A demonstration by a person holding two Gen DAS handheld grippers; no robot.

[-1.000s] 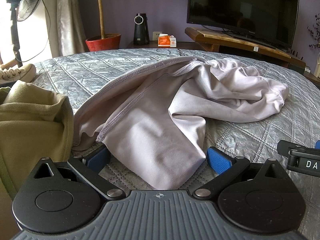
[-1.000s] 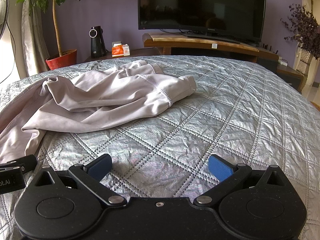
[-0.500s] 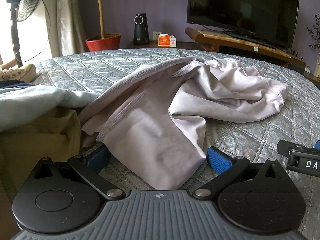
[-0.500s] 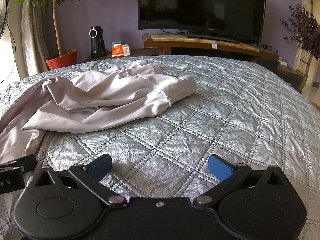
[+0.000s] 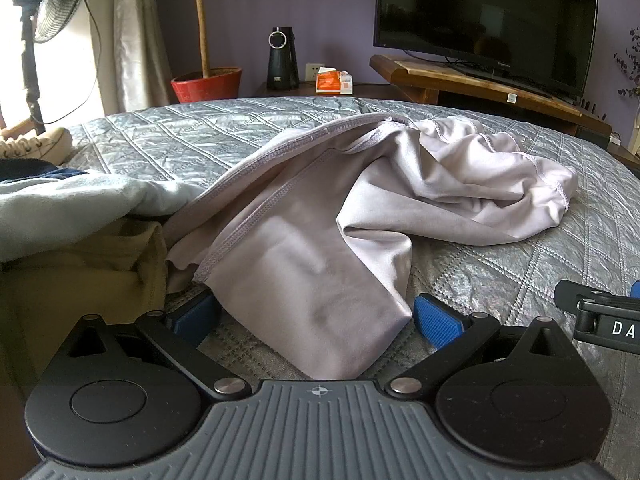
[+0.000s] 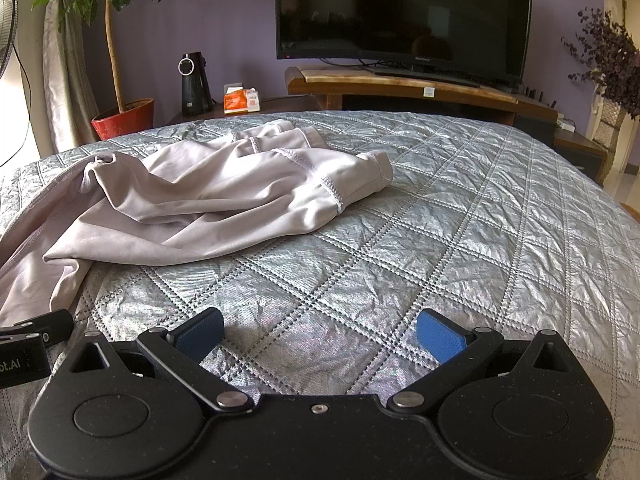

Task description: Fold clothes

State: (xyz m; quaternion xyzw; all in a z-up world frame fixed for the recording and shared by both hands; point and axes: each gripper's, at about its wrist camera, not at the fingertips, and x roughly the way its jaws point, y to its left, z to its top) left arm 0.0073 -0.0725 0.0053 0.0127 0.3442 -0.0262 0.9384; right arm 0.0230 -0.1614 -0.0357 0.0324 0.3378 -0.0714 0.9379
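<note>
The quilted bed (image 6: 460,208) carries a crumpled pale lilac garment (image 5: 320,240) across its left side, unfolded, so folding looks barely begun; next comes gripping that near end. The left gripper (image 5: 316,318) straddles it, jaws spread, while the right gripper (image 6: 320,332) gapes over bare quilt; only the left view shows the olive and grey clothes (image 5: 80,240) piled near left

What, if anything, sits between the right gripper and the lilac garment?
Nothing visible. The right gripper is open over bare quilted bedspread, and only bedspread lies between it and the lilac garment, ahead to its left. The left gripper, also open, already has the garment's near end lying between its fingers.
</note>
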